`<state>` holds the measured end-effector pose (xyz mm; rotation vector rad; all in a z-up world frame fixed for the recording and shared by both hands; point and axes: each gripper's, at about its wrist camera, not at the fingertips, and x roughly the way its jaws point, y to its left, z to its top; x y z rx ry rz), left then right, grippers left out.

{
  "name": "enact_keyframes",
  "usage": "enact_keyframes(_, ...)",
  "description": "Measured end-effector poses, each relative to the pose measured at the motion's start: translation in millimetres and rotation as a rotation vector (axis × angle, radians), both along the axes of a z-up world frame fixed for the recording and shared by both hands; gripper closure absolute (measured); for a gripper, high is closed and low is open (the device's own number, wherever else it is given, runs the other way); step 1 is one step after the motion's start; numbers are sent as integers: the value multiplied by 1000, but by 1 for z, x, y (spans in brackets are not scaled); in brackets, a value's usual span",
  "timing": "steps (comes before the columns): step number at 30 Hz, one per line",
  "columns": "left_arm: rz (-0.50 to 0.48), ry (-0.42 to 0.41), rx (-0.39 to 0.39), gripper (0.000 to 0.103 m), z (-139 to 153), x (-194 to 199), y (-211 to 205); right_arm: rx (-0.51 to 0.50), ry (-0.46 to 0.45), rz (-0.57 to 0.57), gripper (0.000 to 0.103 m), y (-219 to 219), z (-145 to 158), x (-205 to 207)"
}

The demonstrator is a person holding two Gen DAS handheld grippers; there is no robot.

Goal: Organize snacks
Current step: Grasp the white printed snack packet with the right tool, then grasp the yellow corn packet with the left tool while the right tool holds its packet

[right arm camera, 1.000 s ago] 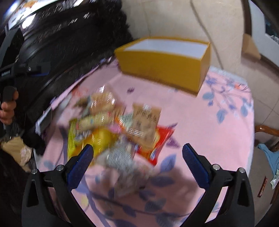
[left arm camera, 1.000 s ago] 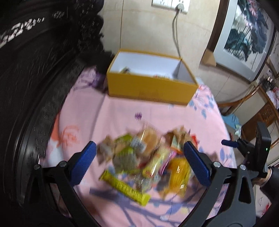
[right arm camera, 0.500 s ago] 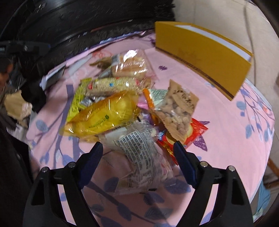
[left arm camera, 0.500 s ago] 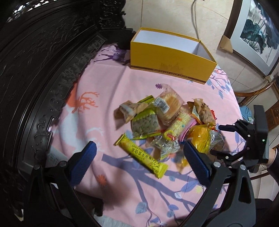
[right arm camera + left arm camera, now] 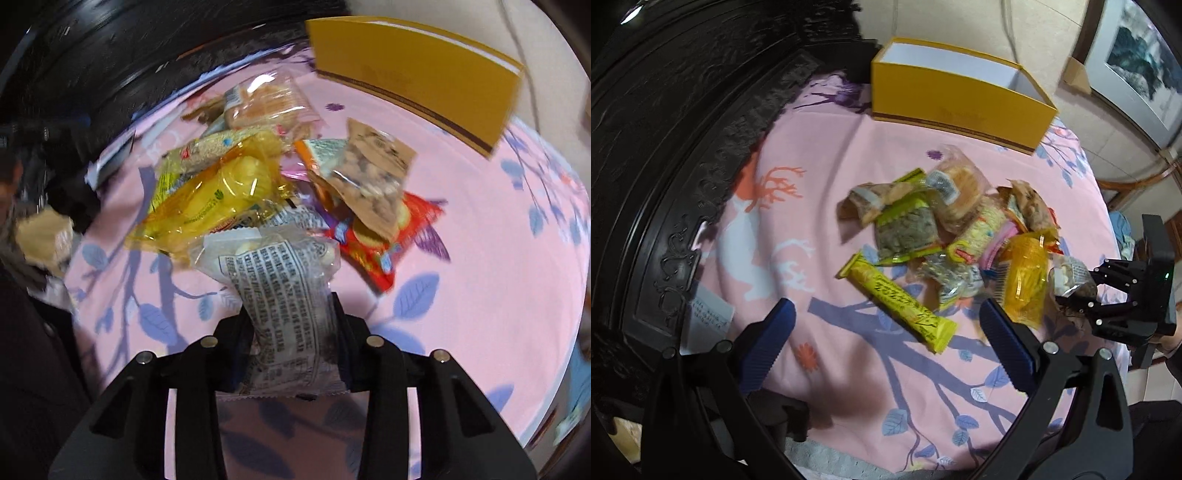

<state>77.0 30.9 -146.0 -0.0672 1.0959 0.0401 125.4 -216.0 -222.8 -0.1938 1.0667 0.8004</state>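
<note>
The bench (image 5: 820, 155), under a pink cloth printed with branches and leaves, carries everything. Its near half is bare, which leaves room for both hands to work.

At the bench's twelve o'clock edge stands the yellow box (image 5: 953, 99), open at the top and white inside. It is well apart from the pile, probably so packets can be dropped in without knocking the rest.

The snack pile (image 5: 945, 236) lies in a loose heap at mid-bench, packets overlapping at odd angles. That jumble explains why work starts at the edges, where one packet can be taken alone.

The yellow bar packet (image 5: 897, 299) lies at the pile's seven o'clock side. It is partly free of the others, so it looks like an easy next pick.

The left gripper (image 5: 886, 339) hangs above the cloth with its fingers spread wide and nothing between them. It points just below the bar packet.

At the pile's four o'clock edge, the right gripper (image 5: 291, 328) is closing. Its fingers pinch the waist of the clear printed packet (image 5: 284, 291), and the wrapper bunches inward where they press. The packet's far end touches the orange packet (image 5: 210, 199) in the heap, so it is not yet clear of the pile.
</note>
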Motion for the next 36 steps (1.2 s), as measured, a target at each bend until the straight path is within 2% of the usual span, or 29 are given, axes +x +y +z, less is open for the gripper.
enact_keyframes(4, -54, 6, 18, 2, -6, 3, -14, 84, 41, -117, 64, -16, 7, -8)
enact_keyframes(8, -98, 0, -2, 2, -6, 8, -27, 160, 78, -203, 64, -23, 8, -13)
enact_keyframes(13, -219, -15, -45, 2, -3, 24, -64, 201, 92, -260, 64, -27, 10, -21)
enact_keyframes(17, -329, -5, -48, 2, -9, 34, -102, 226, 97, -306, 64, -32, 9, -24)
enact_keyframes(24, -421, 36, 0, 6, -33, 47, -144, 255, 95, -382, 64, -53, 7, -30)
enact_keyframes(27, -423, 77, 10, 19, -49, 54, -149, 263, 96, -416, 64, -63, 6, -33)
enact_keyframes(29, -421, 107, 12, 34, -58, 58, -150, 274, 100, -436, 64, -69, 6, -34)
enact_keyframes(33, -425, 140, 42, 42, -75, 62, -154, 287, 98, -464, 64, -76, 6, -37)
enact_keyframes(35, -429, 139, 67, 58, -79, 62, -155, 288, 99, -473, 64, -78, 5, -37)
enact_keyframes(36, -432, 139, 74, 59, -81, 63, -154, 288, 100, -475, 64, -78, 4, -37)
